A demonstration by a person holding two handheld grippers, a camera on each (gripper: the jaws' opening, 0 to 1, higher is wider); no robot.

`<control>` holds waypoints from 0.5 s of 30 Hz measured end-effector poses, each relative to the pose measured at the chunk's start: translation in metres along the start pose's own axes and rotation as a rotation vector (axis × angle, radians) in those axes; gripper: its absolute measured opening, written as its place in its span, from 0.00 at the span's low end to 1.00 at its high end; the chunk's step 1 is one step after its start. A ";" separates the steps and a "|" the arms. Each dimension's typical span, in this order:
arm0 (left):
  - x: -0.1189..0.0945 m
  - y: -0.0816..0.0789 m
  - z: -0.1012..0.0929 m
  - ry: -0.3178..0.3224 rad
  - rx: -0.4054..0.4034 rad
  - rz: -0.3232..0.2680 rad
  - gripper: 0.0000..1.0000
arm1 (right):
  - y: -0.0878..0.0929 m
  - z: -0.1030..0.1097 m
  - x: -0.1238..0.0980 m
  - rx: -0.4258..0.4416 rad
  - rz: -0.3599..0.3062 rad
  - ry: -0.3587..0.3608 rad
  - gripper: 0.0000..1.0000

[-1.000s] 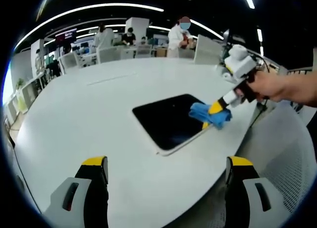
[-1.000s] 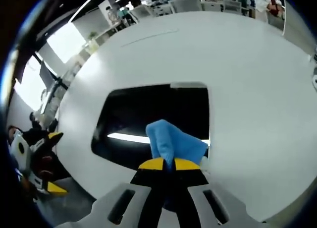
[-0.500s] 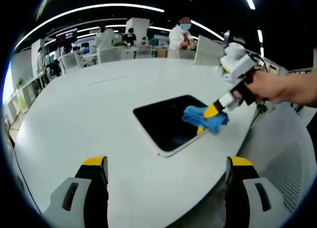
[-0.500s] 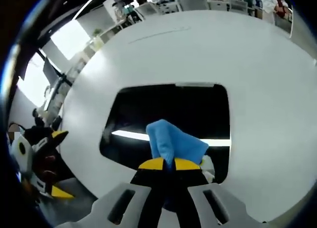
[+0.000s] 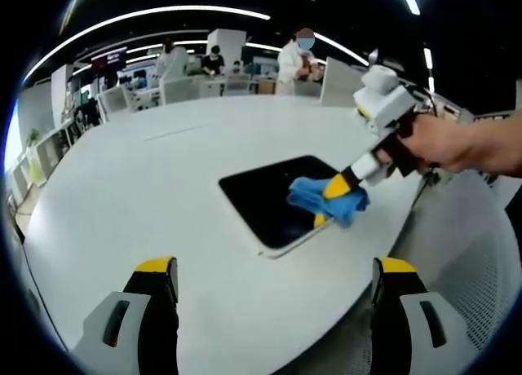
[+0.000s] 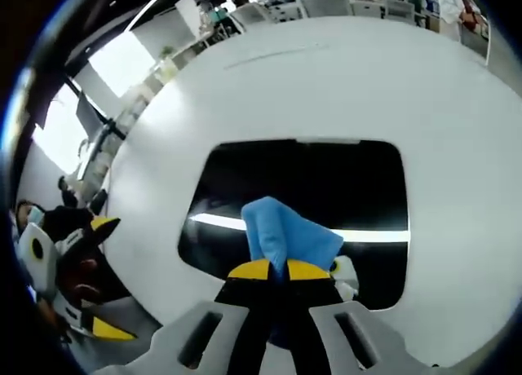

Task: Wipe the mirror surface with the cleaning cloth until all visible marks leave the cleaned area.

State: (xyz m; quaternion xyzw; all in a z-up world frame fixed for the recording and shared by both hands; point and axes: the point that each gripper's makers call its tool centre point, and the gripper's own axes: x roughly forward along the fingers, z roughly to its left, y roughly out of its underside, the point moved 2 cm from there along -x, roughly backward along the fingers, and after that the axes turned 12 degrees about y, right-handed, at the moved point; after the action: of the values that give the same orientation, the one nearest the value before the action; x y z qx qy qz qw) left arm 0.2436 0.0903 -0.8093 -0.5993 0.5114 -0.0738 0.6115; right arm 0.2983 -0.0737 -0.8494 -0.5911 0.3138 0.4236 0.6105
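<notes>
A wide white table (image 5: 122, 204) carries the dark mirror (image 5: 273, 197) at centre. The right gripper (image 6: 273, 271), jaws clamped on the blue cloth (image 6: 281, 232), wipes its 4 o'clock corner. The left gripper (image 5: 273, 269) hangs wide open, empty. Marks are probably too faint to see; pressing hard could shove the mirror off the edge.

- A broad white table (image 5: 147, 196) with a rounded edge.
- White chairs (image 5: 175, 88) along its far side.
- People in white coats (image 5: 292, 63) beyond, under long ceiling lights (image 5: 163, 13).
- Bright windows (image 6: 106, 65) to one side.
</notes>
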 end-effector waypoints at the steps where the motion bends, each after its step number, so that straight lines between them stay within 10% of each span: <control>1: 0.000 0.000 0.000 0.000 0.000 0.001 0.99 | 0.000 0.002 0.000 -0.002 -0.001 -0.001 0.00; 15: 0.000 0.001 -0.001 0.001 0.003 0.005 0.99 | -0.001 0.030 0.004 -0.018 0.007 -0.039 0.00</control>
State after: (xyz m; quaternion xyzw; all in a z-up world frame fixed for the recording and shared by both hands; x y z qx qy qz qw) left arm 0.2428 0.0900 -0.8098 -0.5970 0.5132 -0.0734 0.6122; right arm 0.2976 -0.0431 -0.8494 -0.5872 0.2999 0.4398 0.6097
